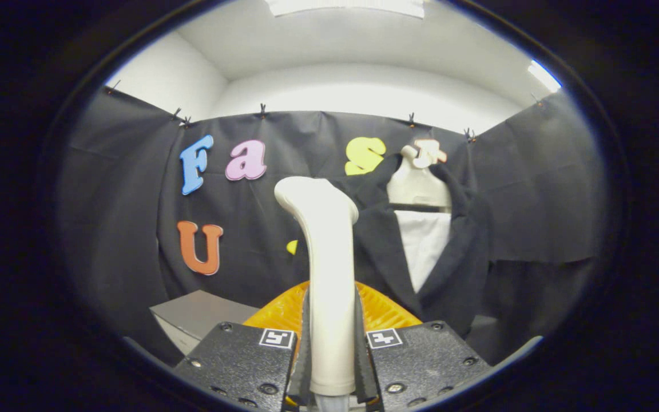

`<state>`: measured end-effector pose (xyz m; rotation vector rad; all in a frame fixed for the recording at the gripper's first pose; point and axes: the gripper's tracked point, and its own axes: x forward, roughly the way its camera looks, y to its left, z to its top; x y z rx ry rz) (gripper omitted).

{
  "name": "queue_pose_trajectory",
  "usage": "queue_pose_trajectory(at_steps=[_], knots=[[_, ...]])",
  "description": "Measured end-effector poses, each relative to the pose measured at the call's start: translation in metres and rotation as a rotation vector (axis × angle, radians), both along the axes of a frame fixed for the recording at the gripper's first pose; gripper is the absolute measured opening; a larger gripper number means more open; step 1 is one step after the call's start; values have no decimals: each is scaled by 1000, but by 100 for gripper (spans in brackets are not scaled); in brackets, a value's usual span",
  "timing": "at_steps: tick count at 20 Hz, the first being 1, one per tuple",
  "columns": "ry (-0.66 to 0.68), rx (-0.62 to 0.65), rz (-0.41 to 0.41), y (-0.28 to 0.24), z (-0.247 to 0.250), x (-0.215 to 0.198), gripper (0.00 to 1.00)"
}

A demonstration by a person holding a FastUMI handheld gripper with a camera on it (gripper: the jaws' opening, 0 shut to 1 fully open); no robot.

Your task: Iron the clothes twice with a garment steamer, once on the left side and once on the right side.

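The gripper (pixel 332 366) was clamped on the garment steamer (pixel 325 274), its handle upright between both fingers. The dark jacket (pixel 386 252) hung beyond, to the right of the steamer's head.

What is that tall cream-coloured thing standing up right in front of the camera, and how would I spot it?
Start at the black cloth wall, then the dark jacket hanging on a pale mannequin. Just before the jacket, the garment steamer rises from between the fingers of the gripper, which press its sides. It is the one smooth cream handle, bent at its top, above an orange ribbed piece.
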<state>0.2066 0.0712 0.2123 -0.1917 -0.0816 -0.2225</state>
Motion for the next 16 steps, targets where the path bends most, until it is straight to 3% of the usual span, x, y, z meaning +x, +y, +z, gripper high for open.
queue_pose_trajectory(at_steps=[7,11,16], knots=[[68,5,-98,-39,-23,14,33],[110,9,-81,-50,-49,24,33],[131,18,-53,-66,-78,9,33]])
